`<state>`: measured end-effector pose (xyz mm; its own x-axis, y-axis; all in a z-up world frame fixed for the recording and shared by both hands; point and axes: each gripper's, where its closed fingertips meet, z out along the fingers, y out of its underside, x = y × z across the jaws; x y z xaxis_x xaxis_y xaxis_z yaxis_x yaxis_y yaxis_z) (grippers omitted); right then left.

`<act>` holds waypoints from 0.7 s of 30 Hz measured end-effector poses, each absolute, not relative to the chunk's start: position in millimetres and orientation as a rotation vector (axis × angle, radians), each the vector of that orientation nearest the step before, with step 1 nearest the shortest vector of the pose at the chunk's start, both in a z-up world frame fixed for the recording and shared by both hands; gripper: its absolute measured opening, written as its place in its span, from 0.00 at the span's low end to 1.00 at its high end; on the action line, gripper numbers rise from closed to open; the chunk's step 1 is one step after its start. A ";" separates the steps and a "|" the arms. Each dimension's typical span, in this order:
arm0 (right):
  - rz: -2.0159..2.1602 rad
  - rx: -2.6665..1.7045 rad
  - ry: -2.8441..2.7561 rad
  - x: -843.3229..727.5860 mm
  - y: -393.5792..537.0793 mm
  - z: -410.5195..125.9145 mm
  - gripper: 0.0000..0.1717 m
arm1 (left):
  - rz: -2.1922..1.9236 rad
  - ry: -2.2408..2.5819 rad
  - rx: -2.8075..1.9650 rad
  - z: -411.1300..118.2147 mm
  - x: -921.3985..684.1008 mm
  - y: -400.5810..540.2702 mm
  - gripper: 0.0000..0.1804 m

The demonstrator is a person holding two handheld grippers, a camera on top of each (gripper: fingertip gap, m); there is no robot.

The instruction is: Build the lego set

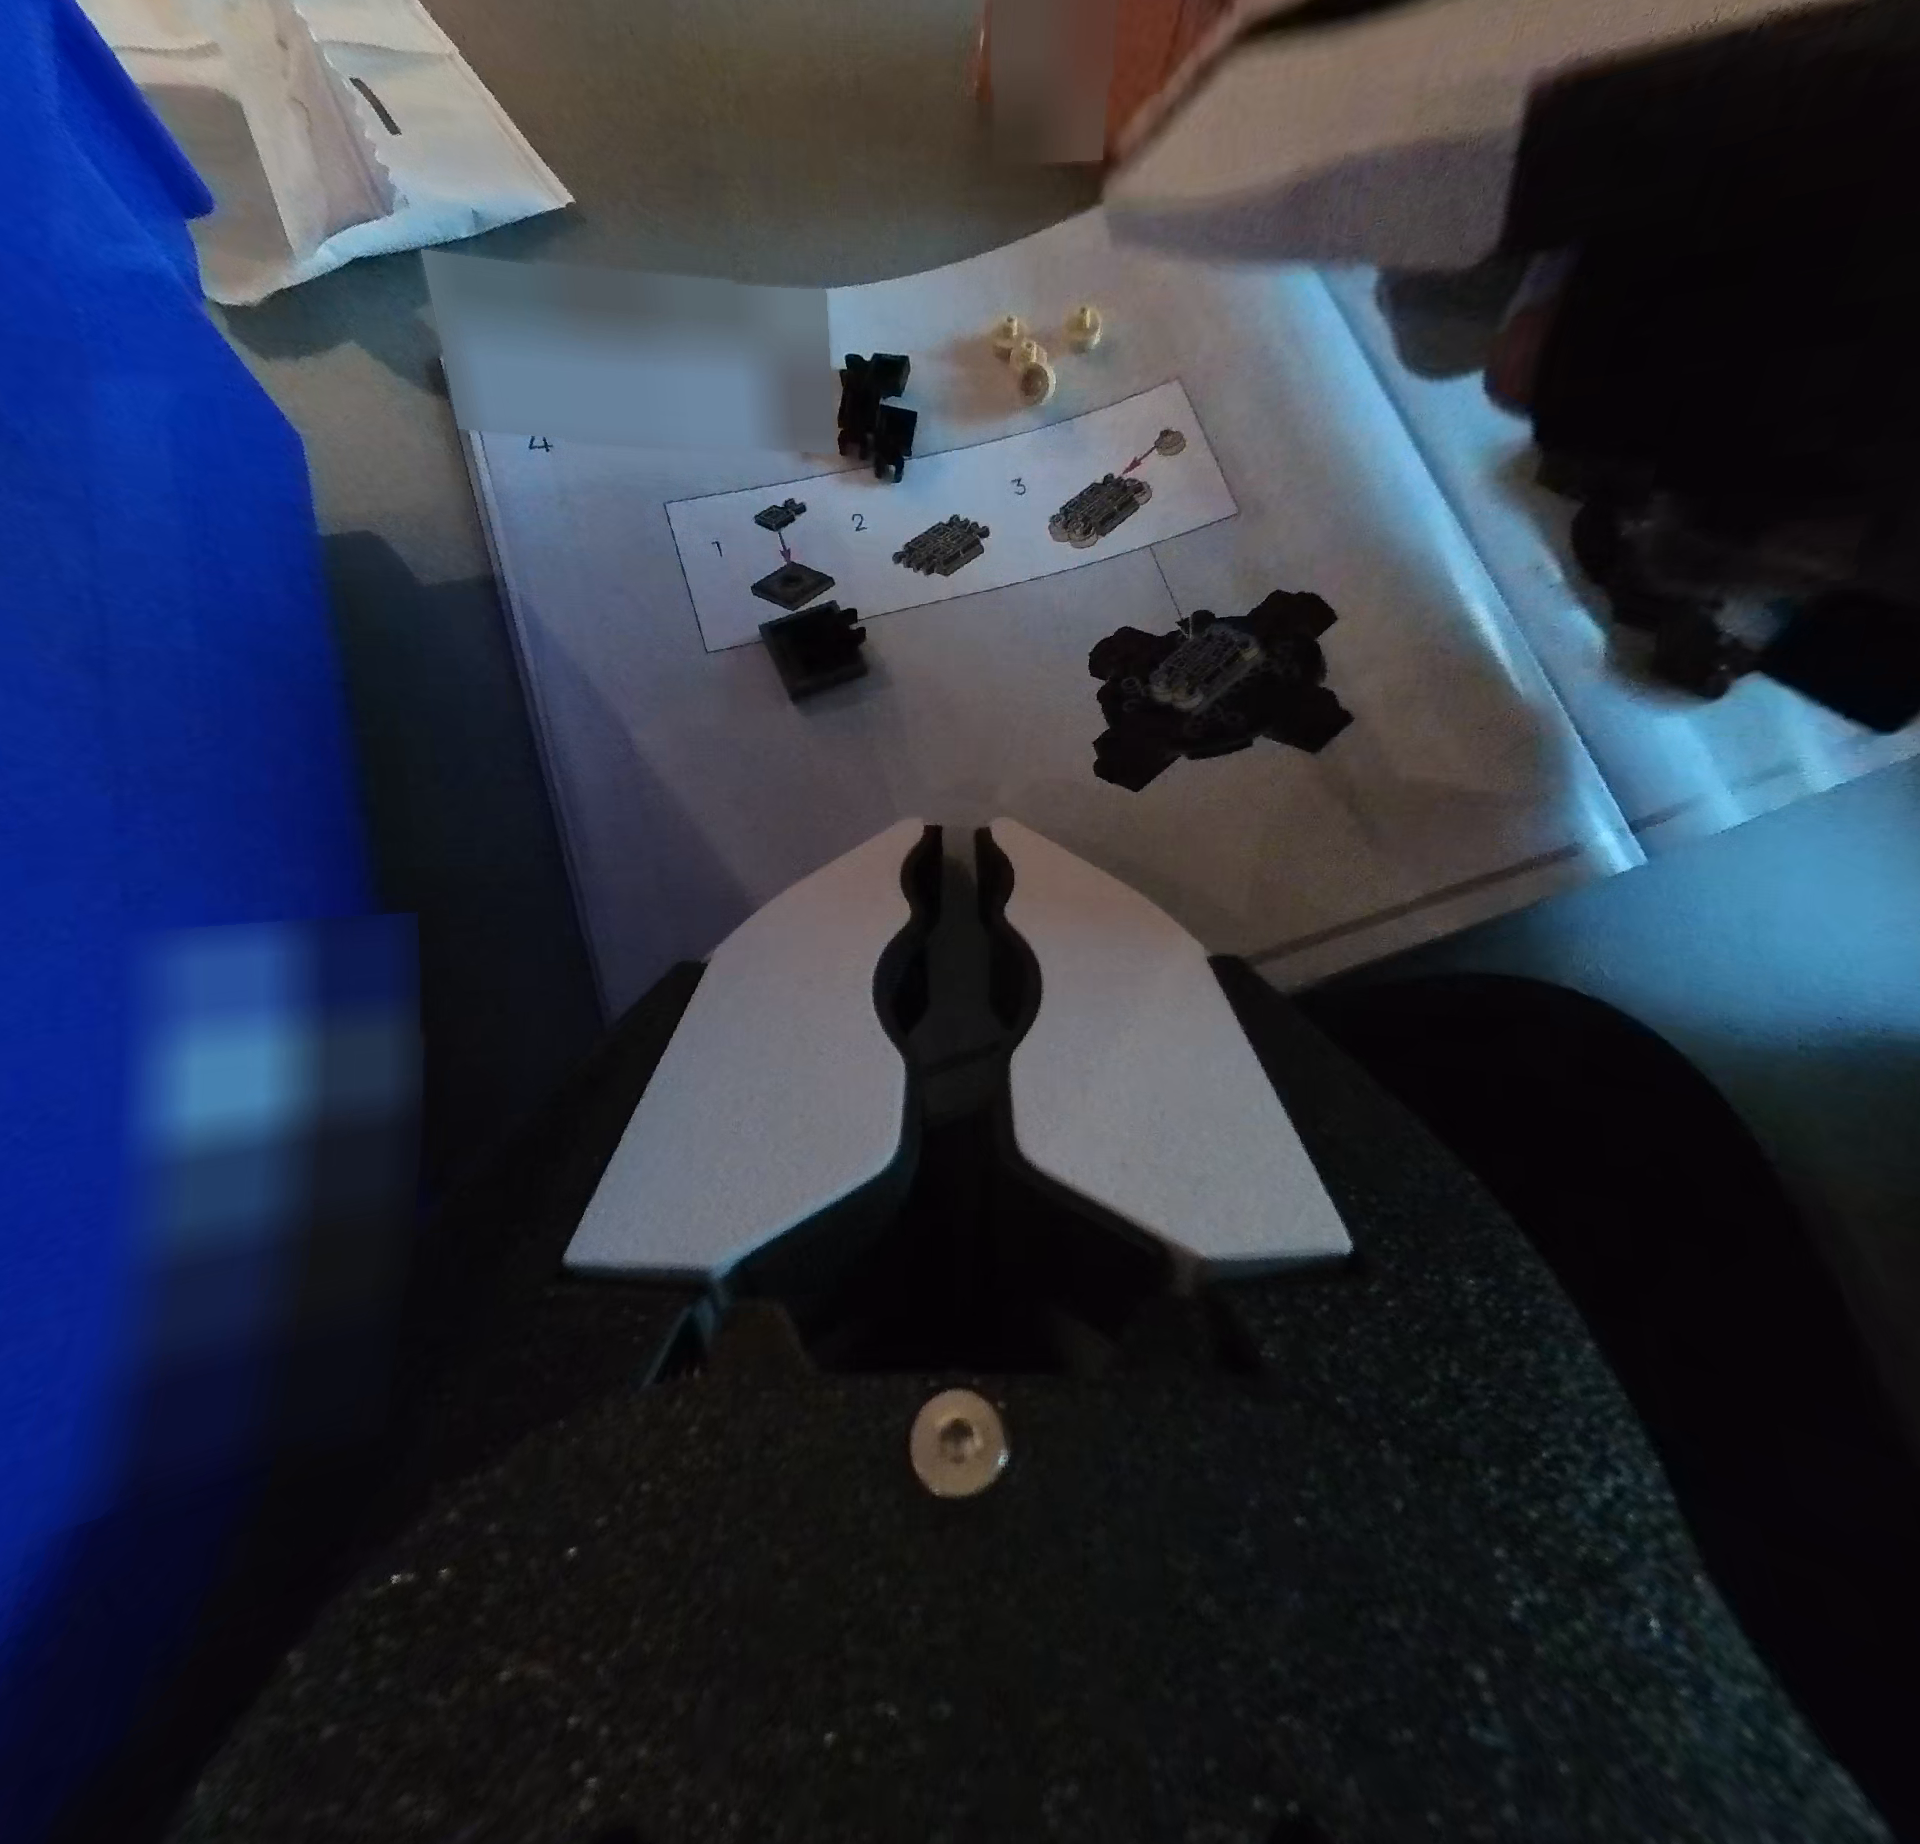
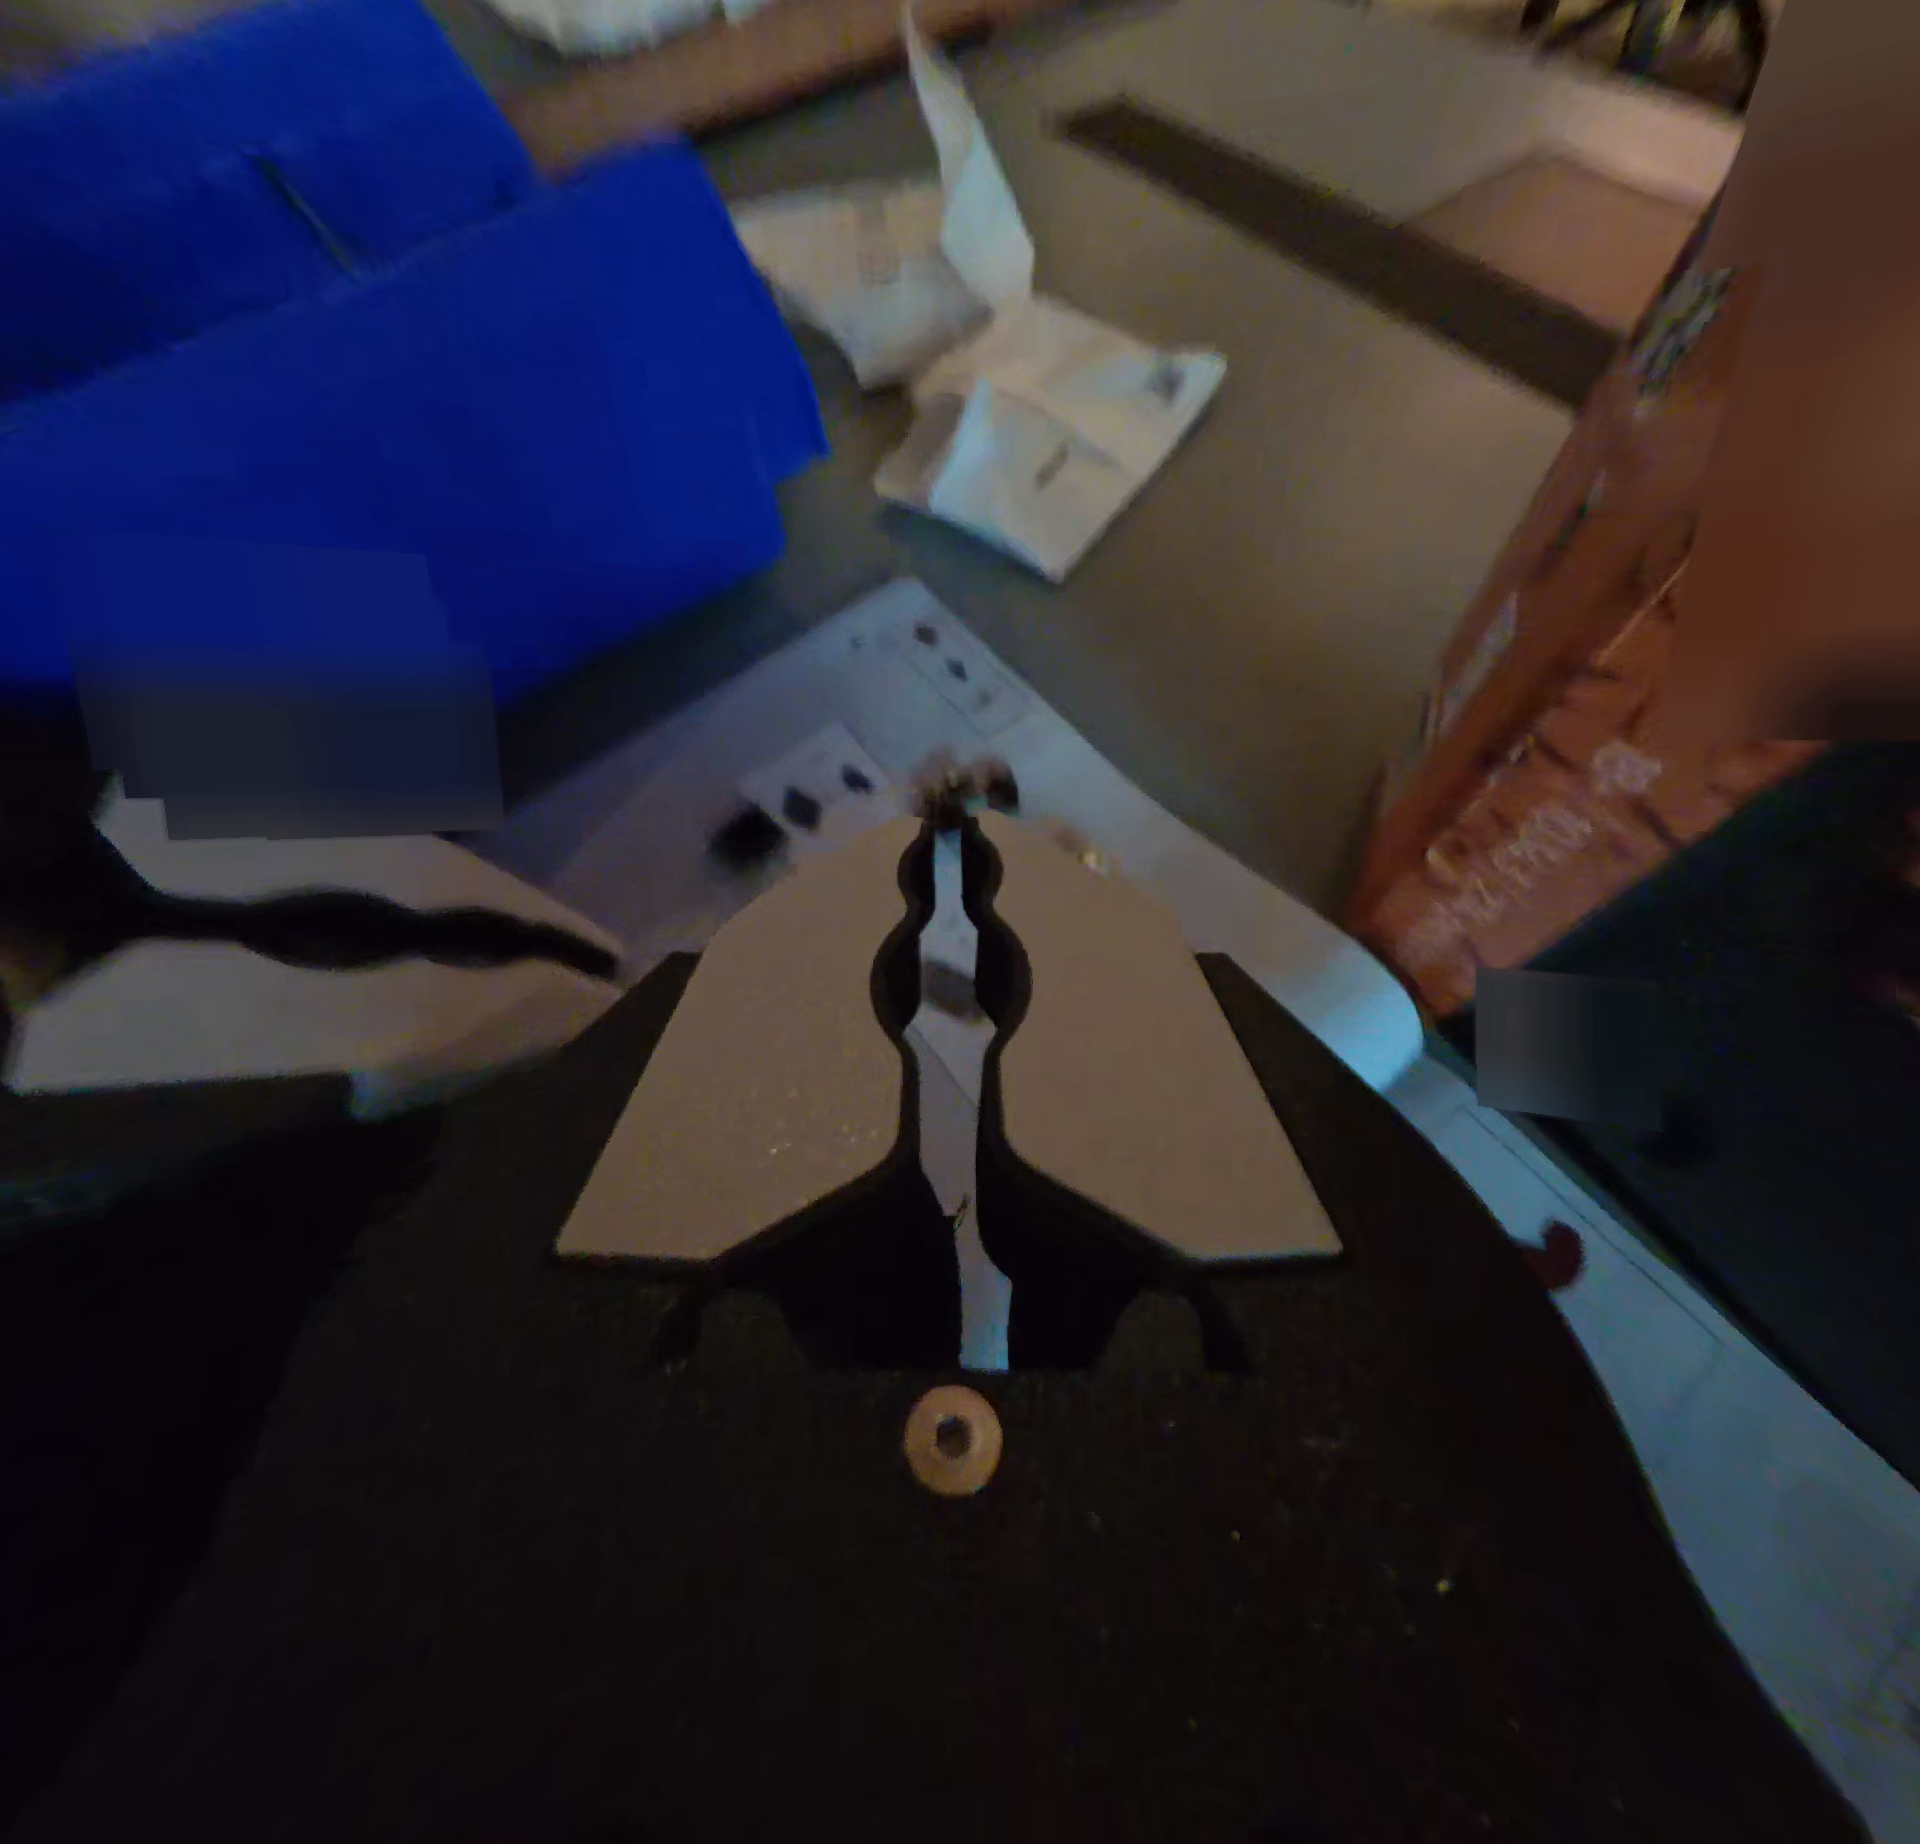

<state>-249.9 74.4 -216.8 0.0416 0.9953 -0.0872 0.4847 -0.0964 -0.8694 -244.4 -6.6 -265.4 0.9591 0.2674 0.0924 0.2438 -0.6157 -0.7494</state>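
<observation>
One black square plate (image 1: 816,656) lies on the open instruction booklet (image 1: 987,734), just under the first printed step. Behind it are black clip pieces (image 1: 873,407) and approx. four cream round studs (image 1: 1039,355), close together.

My left gripper (image 1: 958,833) hovers over the page near the plate, fingers a little apart, nothing between them. My right gripper (image 2: 948,833) has its fingers almost together. A small dark blurred thing sits at the tips, and I cannot tell if it is clamped.

Risk, imo: a bump to the page could scatter the studs, esp. toward the blue cloth (image 1: 156,547).
</observation>
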 end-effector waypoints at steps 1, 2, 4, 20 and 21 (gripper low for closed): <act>0.953 -1.660 -1.542 -247.5 73.9 -221.7 0.02 | 0.037 -0.357 -2.258 -265.4 -244.4 -6.5 0.04; 0.938 -1.657 -1.568 -245.3 71.6 -225.5 0.02 | 0.037 -0.357 -2.258 -265.4 -244.4 -6.5 0.04; 0.926 -1.677 -1.625 -241.0 64.4 -234.6 0.02 | 0.036 -0.357 -2.258 -265.4 -244.3 -6.5 0.04; 0.799 -1.683 -1.731 -213.0 63.7 -254.2 0.04 | 0.054 -0.348 -2.262 -265.6 -243.9 -6.4 0.04; 0.823 -1.651 -1.758 -215.9 60.6 -251.4 0.05 | 0.053 -0.348 -2.262 -265.6 -244.0 -6.4 0.04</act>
